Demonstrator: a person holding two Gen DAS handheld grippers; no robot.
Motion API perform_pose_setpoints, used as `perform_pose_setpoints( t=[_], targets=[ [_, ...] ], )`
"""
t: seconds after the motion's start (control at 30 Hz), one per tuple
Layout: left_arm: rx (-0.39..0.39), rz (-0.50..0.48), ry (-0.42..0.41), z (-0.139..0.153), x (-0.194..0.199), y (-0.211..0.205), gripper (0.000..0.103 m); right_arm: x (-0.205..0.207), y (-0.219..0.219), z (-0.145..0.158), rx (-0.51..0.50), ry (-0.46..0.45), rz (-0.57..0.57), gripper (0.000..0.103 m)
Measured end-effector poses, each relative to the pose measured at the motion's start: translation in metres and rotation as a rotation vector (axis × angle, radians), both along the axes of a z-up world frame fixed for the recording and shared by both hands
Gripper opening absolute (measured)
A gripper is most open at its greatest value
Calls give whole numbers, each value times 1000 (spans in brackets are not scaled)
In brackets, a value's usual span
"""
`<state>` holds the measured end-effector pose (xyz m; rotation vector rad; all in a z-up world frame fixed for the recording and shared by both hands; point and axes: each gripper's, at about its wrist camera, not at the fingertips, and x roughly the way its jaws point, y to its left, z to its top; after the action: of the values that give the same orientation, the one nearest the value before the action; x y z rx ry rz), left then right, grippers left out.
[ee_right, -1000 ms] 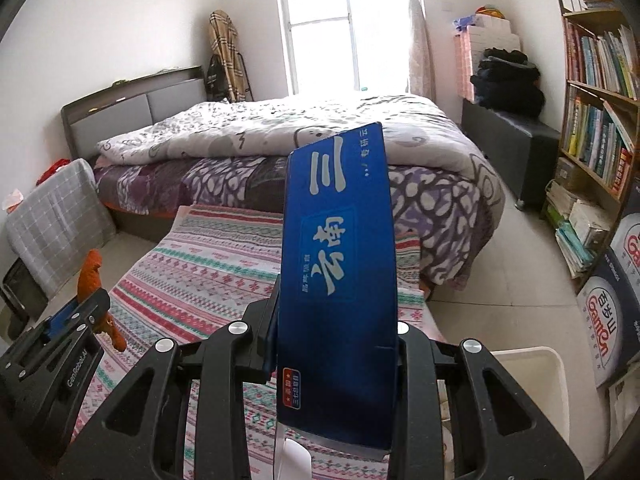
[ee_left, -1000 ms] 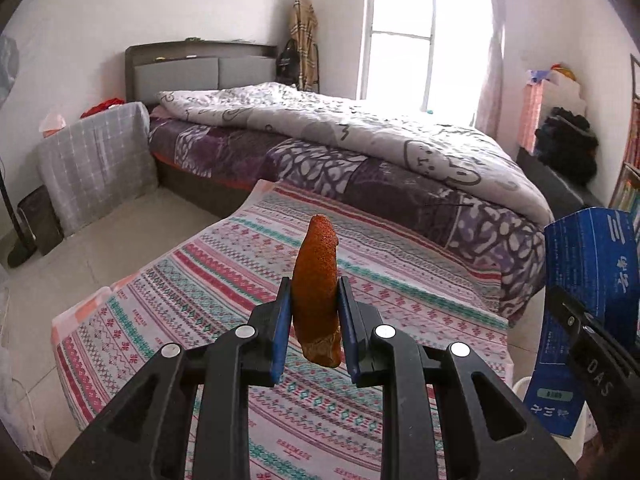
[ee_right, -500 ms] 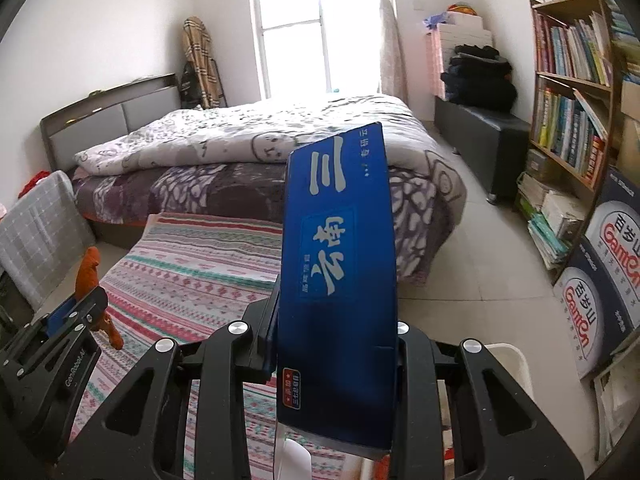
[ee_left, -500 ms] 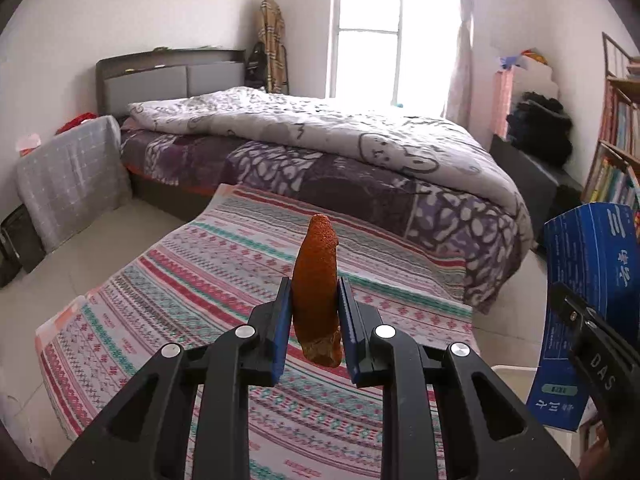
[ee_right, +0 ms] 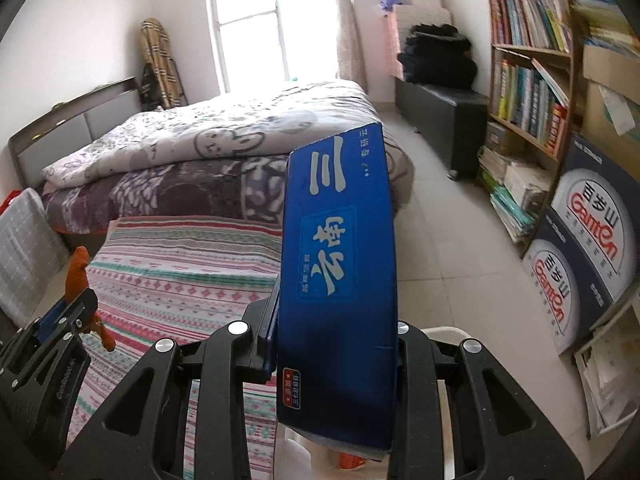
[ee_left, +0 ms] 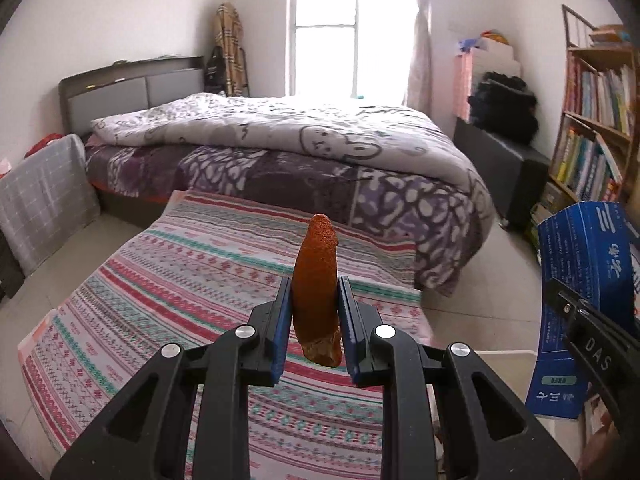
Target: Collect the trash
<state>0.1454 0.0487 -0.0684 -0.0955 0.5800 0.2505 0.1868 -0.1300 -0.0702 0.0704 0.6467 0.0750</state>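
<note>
My left gripper (ee_left: 315,304) is shut on a strip of orange peel (ee_left: 316,280) that stands upright between its blue pads. My right gripper (ee_right: 335,320) is shut on a long blue carton (ee_right: 340,264) with white characters, tilted up and away. Each gripper shows at the edge of the other view: the blue carton (ee_left: 580,308) at the right of the left wrist view, the orange peel (ee_right: 80,276) at the left of the right wrist view. A white bin (ee_right: 450,336) lies just under the right gripper, mostly hidden by it; its white rim (ee_left: 508,356) peeks between the grippers.
A striped patterned cloth (ee_left: 192,280) covers the surface below, with a bed (ee_left: 280,136) beyond it. A bookshelf (ee_right: 528,60) and stacked printed boxes (ee_right: 580,256) line the right wall. A black bench (ee_right: 444,108) stands past the tiled floor (ee_right: 452,248). Something orange (ee_right: 352,460) shows under the carton.
Both grippers have swung to the right together, keeping hold of the peel and the carton. The bookshelf and boxes have come further into view, and the white bin's rim now shows below.
</note>
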Motion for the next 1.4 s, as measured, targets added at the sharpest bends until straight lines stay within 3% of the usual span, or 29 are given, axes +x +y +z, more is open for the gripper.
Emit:
perform_pose_setpoints(
  t=[0.2, 0.3, 0.43, 0.87, 1.0, 1.03, 1.1, 1.23, 1.4],
  targets=[
    [-1, -45, 9, -4, 6, -23, 23, 4, -28, -10, 13, 64, -42, 35],
    [-3, -68, 18, -7, 9, -33, 23, 1, -41, -11, 23, 63, -80, 54],
    [1, -103, 27, -9, 11, -50, 23, -2, -60, -9, 46, 52, -137, 64],
    [-6, -199, 59, -17, 15, -95, 24, -11, -124, -6, 108, 28, -321, 78],
    [-20, -269, 94, -22, 19, -112, 25, -20, -140, -6, 122, 20, -371, 83],
    [-32, -291, 104, -23, 19, -117, 29, -23, -145, -5, 122, 16, -385, 83],
    [-51, -318, 112, -23, 17, -123, 48, -28, -151, -4, 125, 15, -397, 85],
    [-19, -339, 82, -12, 2, -130, 67, -48, -160, 5, 132, -33, -410, 95],
    [2, -303, 16, 4, -27, -119, 90, -80, -152, 12, 108, -79, -399, 96]
  ],
)
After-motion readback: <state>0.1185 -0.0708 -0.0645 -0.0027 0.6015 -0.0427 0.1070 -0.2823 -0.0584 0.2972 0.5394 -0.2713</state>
